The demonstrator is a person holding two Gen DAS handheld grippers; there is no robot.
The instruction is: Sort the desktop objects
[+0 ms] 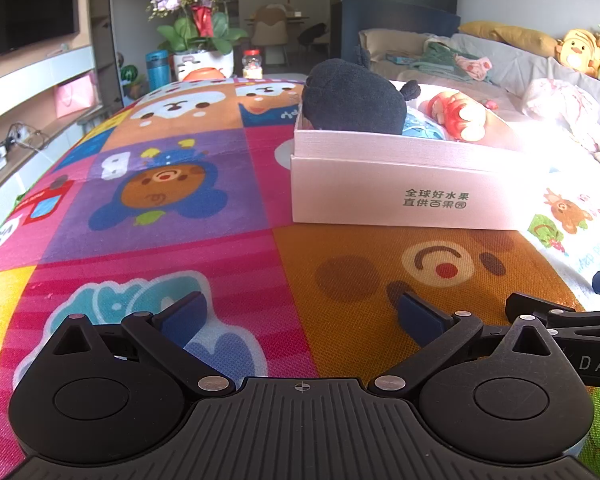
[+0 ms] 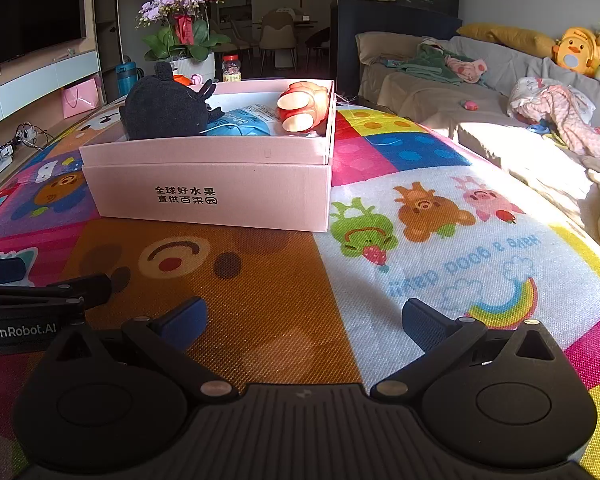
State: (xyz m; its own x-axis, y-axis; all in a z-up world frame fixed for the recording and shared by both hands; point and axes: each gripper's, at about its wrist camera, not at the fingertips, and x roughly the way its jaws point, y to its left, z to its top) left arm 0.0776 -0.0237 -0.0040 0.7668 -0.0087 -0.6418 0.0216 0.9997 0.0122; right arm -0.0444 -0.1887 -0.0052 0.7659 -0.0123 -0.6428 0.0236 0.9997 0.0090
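Observation:
A pink cardboard box (image 1: 400, 196) (image 2: 208, 192) stands on the colourful play mat (image 1: 160, 208) (image 2: 420, 240). Inside it lie a black plush toy (image 1: 352, 98) (image 2: 164, 106), a red and cream toy (image 1: 458, 114) (image 2: 304, 106) and a blue packet (image 2: 240, 124). My left gripper (image 1: 300, 316) is open and empty, low over the mat in front of the box. My right gripper (image 2: 304, 320) is open and empty, also in front of the box. Each gripper shows at the edge of the other's view.
A sofa (image 2: 480, 92) with blankets, clothes and plush toys runs along the right. A flower pot (image 2: 184, 32), a blue bottle (image 1: 158, 68) and a jar (image 2: 231, 68) stand beyond the mat. A TV shelf (image 1: 28, 92) is at left.

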